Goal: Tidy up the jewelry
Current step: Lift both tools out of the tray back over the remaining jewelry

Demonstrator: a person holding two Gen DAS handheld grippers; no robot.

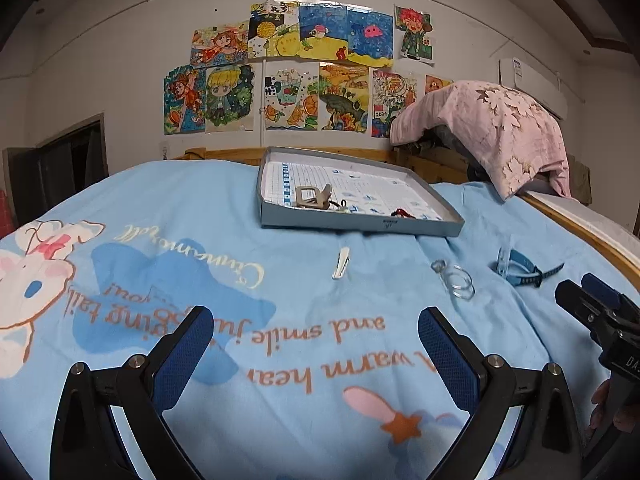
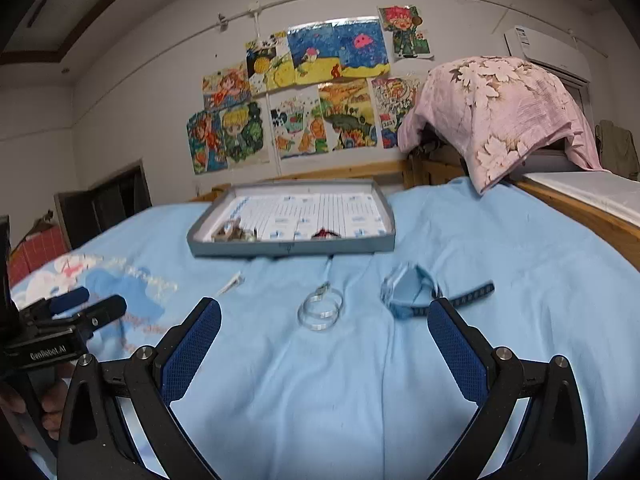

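Both grippers are spread wide with nothing in them: the left gripper (image 1: 316, 344) and right gripper (image 2: 324, 340) just hang over the blue bedspread (image 1: 280, 280). The grey tray (image 1: 360, 228) sits toward the far edge of the bed, with a beige claw clip (image 1: 316, 198) and a small red piece (image 1: 400, 212) inside. Still loose on the bedspread near the tray's front edge: a white hair clip (image 1: 341, 263), clear bangles (image 2: 320, 310) and a blue watch (image 2: 416, 292).

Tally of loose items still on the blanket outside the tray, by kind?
Hair clip: 1
Clear rings, lying together: 2
Blue watch: 1
Total: 4 on the blanket, none in either gripper. Tray contents not counted.
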